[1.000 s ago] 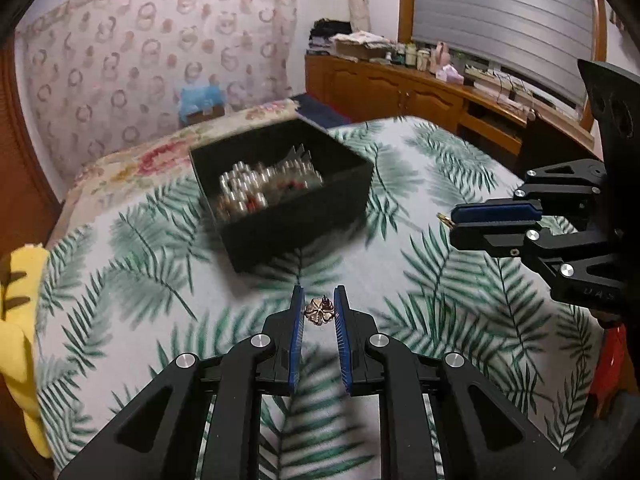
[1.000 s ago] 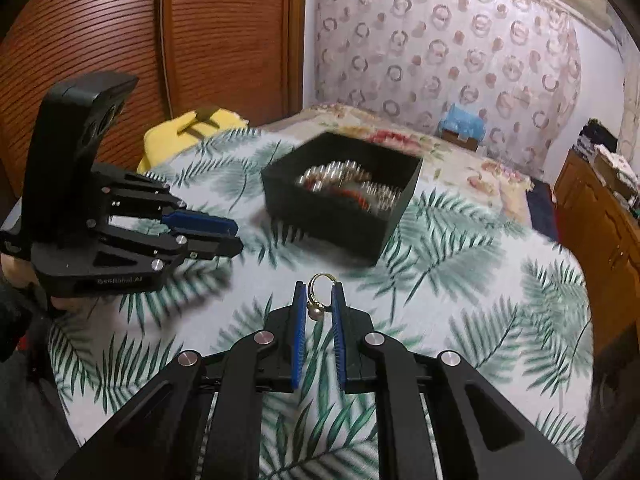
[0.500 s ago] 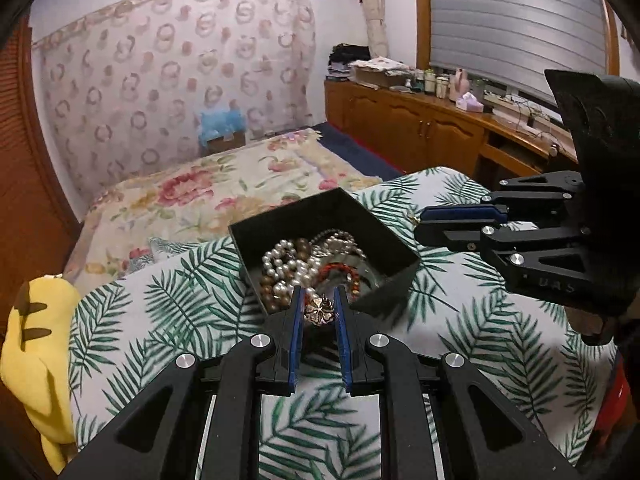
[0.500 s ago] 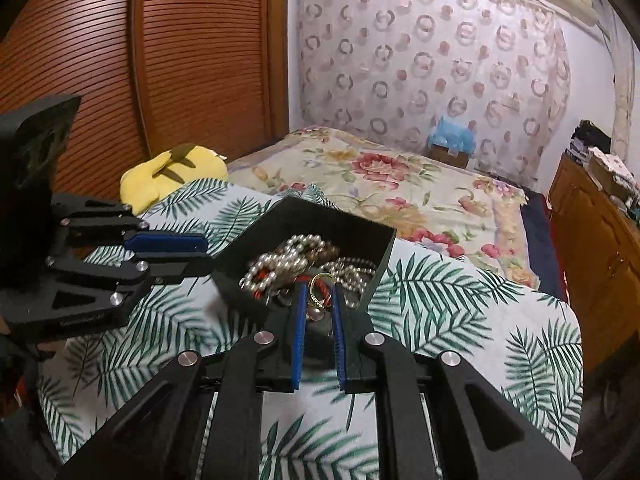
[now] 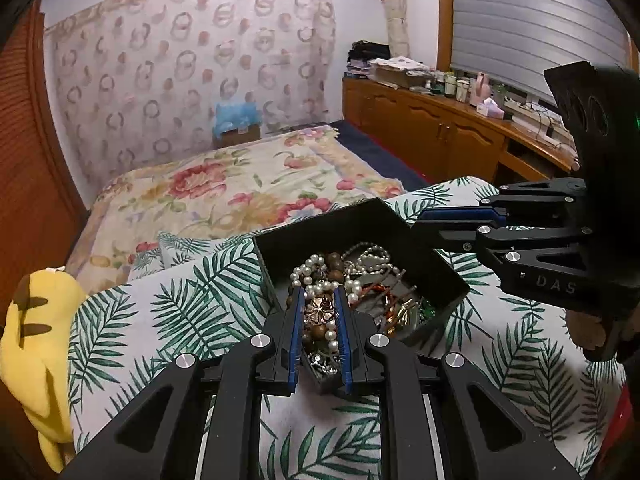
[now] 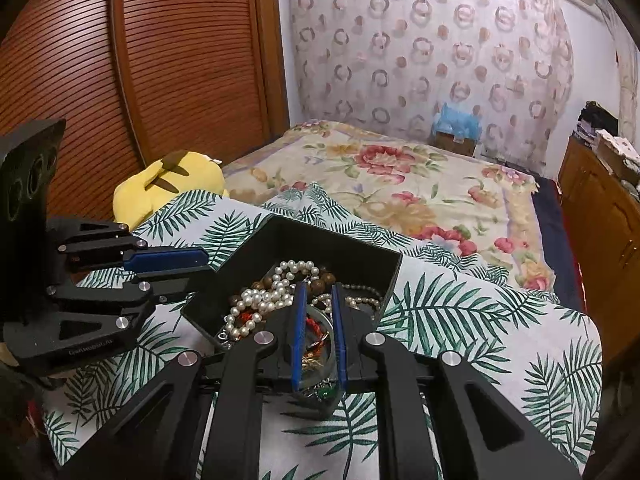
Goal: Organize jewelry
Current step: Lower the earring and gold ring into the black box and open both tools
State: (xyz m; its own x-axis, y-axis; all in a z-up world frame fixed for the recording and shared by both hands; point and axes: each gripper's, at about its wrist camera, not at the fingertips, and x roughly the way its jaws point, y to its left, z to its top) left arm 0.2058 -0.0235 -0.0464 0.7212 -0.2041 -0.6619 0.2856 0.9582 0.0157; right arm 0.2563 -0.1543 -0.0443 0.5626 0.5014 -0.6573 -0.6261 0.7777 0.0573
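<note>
Both grippers hover over the black jewelry box (image 5: 436,268) — left gripper (image 5: 319,300) clenching a flower brooch (image 5: 318,312), right gripper (image 6: 318,296) jaws nearly closed, contents unclear.

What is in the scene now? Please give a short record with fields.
surface: leaf-print cloth
container: black box, open on top
contents: pearl strands, brown beads, mixed jewelry
left tool: shut on flower brooch, above the box
right tool: jaws narrow, above the box; held item unclear
beside: yellow plush toy
</note>
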